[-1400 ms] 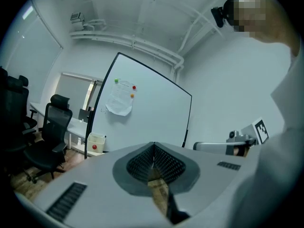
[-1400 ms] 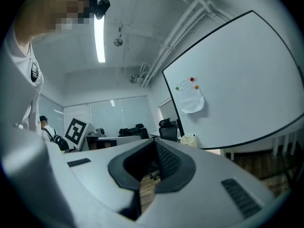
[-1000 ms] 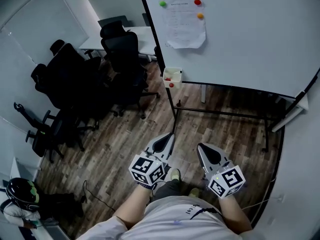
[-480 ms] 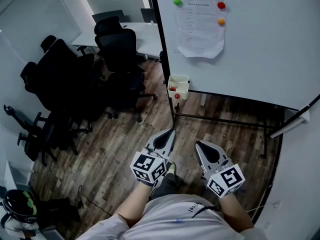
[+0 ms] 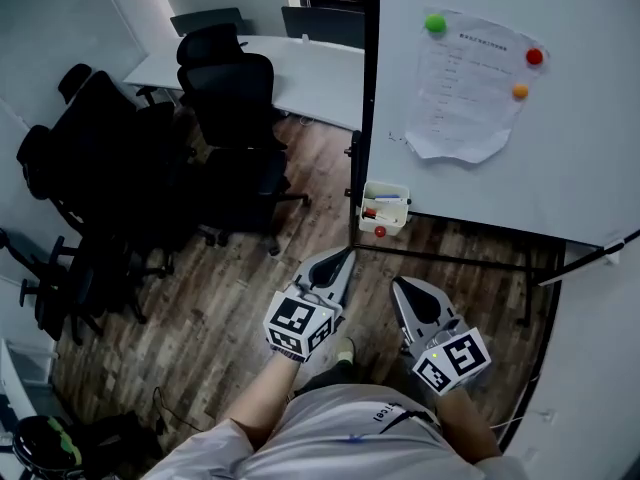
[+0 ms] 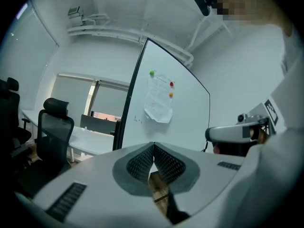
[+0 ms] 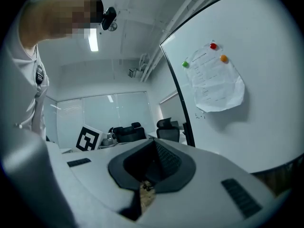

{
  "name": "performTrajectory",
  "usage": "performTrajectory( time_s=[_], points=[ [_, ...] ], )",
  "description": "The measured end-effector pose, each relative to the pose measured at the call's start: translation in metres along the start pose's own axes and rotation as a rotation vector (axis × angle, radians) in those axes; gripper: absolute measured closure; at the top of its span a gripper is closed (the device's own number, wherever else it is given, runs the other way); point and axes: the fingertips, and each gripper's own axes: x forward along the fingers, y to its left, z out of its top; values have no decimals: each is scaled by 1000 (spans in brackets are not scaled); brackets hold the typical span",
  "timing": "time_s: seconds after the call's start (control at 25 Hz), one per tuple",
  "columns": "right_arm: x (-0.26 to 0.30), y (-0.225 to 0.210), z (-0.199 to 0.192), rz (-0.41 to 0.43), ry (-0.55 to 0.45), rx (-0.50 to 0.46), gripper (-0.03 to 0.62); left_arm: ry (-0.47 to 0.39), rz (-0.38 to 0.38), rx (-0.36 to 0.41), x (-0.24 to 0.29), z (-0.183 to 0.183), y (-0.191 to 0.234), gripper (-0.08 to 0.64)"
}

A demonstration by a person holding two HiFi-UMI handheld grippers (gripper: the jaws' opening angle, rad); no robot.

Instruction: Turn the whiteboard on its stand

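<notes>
The whiteboard [image 5: 580, 158] stands on a black stand [image 5: 450, 260] ahead and to my right. A paper sheet [image 5: 465, 93] is pinned to it with green, red and orange magnets. A small white marker tray [image 5: 386, 208] hangs at its lower left corner. My left gripper [image 5: 344, 258] is shut and empty, with its tip just short of the stand's foot bar. The right gripper [image 5: 399, 287] beside it also looks shut and empty. Neither touches the board. The board [image 6: 190, 108] rises beyond the left gripper [image 6: 153, 145] and fills the right side [image 7: 256, 127] past the right gripper [image 7: 154, 141].
Several black office chairs [image 5: 235, 98] crowd the left side by a white table [image 5: 290, 68]. The floor is wood plank [image 5: 230, 308], with a thin cable [image 5: 175, 403] at lower left. A helmet [image 5: 45, 448] lies in the bottom left corner.
The board and its paper now sit closer and further right in the head view, with the board's left edge more upright. Both grippers stay shut and low in front of the body.
</notes>
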Motion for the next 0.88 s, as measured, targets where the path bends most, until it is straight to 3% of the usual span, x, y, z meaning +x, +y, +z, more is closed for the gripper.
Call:
performTrajectory(
  time_s=[0.36, 0.72, 0.88],
  points=[
    [53, -39, 0, -48, 22, 8, 578, -2, -107, 16, 64, 3, 54, 541],
    [102, -81, 12, 25, 36, -3, 578, 19, -123, 47, 127, -10, 105, 382],
    [123, -97, 16, 66, 49, -8, 578, 55, -169, 52, 158, -21, 131, 314]
  ],
)
